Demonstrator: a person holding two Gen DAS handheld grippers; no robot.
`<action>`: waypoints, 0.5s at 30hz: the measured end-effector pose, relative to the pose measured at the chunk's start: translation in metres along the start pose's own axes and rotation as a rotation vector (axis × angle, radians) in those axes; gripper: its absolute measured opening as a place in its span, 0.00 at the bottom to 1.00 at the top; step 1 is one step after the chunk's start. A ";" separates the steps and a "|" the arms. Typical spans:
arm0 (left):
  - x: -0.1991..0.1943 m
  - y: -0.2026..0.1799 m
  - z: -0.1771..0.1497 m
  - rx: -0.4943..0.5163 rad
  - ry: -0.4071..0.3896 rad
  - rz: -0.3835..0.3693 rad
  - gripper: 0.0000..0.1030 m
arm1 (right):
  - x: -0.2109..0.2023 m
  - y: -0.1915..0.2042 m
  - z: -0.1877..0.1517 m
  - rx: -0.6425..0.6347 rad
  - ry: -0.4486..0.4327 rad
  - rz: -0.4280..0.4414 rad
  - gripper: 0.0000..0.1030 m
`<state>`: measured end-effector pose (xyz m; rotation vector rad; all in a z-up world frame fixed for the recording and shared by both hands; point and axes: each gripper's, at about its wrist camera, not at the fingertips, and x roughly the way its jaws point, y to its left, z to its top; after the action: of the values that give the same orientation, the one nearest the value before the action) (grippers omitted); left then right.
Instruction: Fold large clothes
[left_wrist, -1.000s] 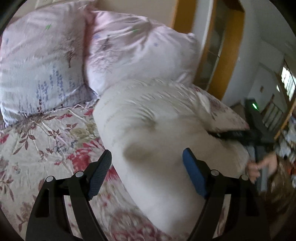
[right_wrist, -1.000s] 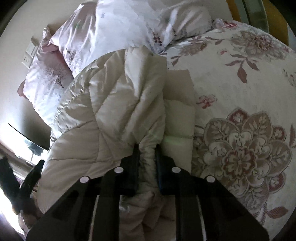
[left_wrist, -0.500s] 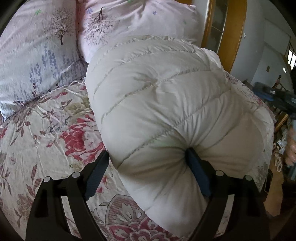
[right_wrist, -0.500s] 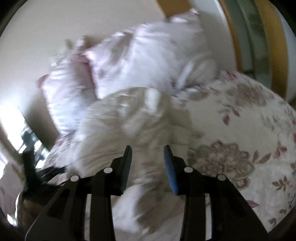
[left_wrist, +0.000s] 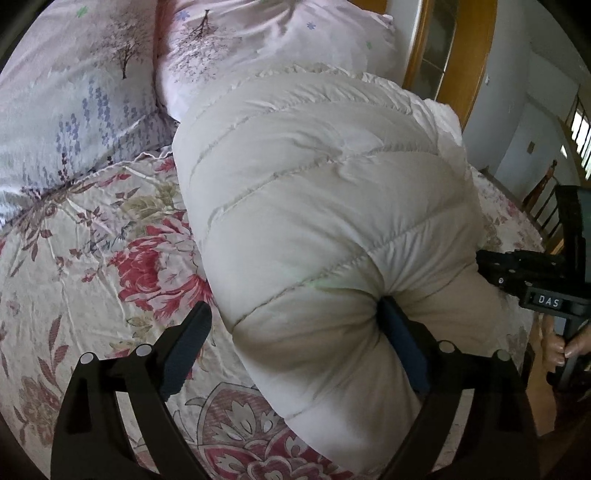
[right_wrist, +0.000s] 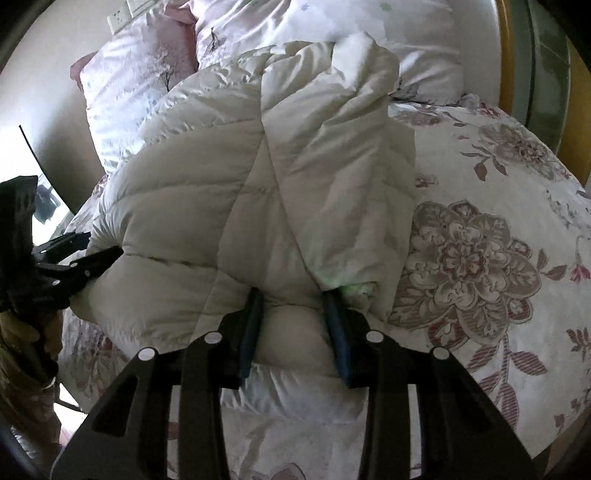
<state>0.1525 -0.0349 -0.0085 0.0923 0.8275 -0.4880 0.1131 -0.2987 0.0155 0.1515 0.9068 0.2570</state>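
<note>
A cream quilted puffer coat (left_wrist: 321, 206) lies bunched in a thick fold on the floral bedspread (left_wrist: 92, 258). My left gripper (left_wrist: 295, 328) is open wide; its right finger presses into the coat's near edge, its left finger is over the bedspread. My right gripper (right_wrist: 293, 306) is open, with both fingers pushed against the coat (right_wrist: 258, 177) and a bulge of fabric between them. The right gripper's body shows at the right of the left wrist view (left_wrist: 532, 280); the left gripper shows at the left of the right wrist view (right_wrist: 55, 273).
Two pale floral pillows (left_wrist: 74, 96) lie at the head of the bed behind the coat. A wooden door frame (left_wrist: 465, 48) stands at the back right. A wall socket (right_wrist: 127, 11) is above the pillows. The bed's right side (right_wrist: 480, 258) shows bare bedspread.
My right gripper let go of the coat, opened, and now presses into its edge. My left gripper moved closer and its right finger dug into the coat. The coat settled into a bulkier fold.
</note>
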 end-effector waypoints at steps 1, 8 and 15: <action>-0.003 0.001 0.000 -0.010 -0.008 -0.006 0.90 | -0.004 -0.002 0.003 0.024 0.011 0.029 0.41; -0.016 0.003 0.006 -0.032 -0.054 0.004 0.90 | -0.019 -0.041 0.063 0.276 -0.123 0.152 0.55; -0.013 0.003 0.006 -0.030 -0.044 0.010 0.90 | 0.025 -0.057 0.093 0.401 -0.091 0.126 0.53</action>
<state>0.1503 -0.0292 0.0047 0.0574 0.7903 -0.4663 0.2102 -0.3479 0.0397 0.5889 0.8507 0.1809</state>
